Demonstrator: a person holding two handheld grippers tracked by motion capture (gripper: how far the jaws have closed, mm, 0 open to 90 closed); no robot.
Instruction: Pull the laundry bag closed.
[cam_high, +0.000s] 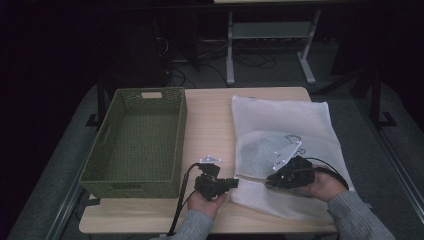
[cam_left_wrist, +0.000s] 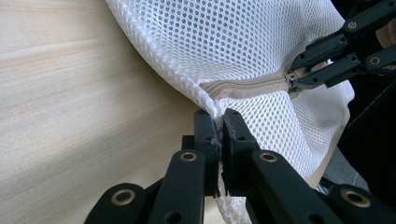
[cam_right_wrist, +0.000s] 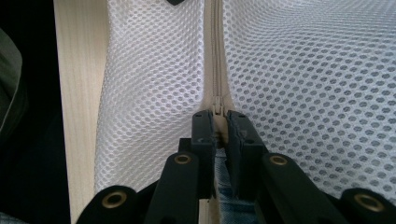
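To my left a green woven basket (cam_high: 135, 142) sits on the wooden surface (cam_high: 210, 125), dark floor beyond.

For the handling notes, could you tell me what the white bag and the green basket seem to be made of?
White bag: likely synthetic mesh fabric, slightly shiny, with regular small holes and a beige zipper. Green basket: woven look, matte; plastic or paper cord, hard to tell.

No legible text, brand, number or sign anywhere. The pale tag on the far rim of the green basket (cam_high: 151, 94) reads blank at this size. The black marking on the white mesh bag (cam_high: 292, 138) is a line figure, not readable lettering.
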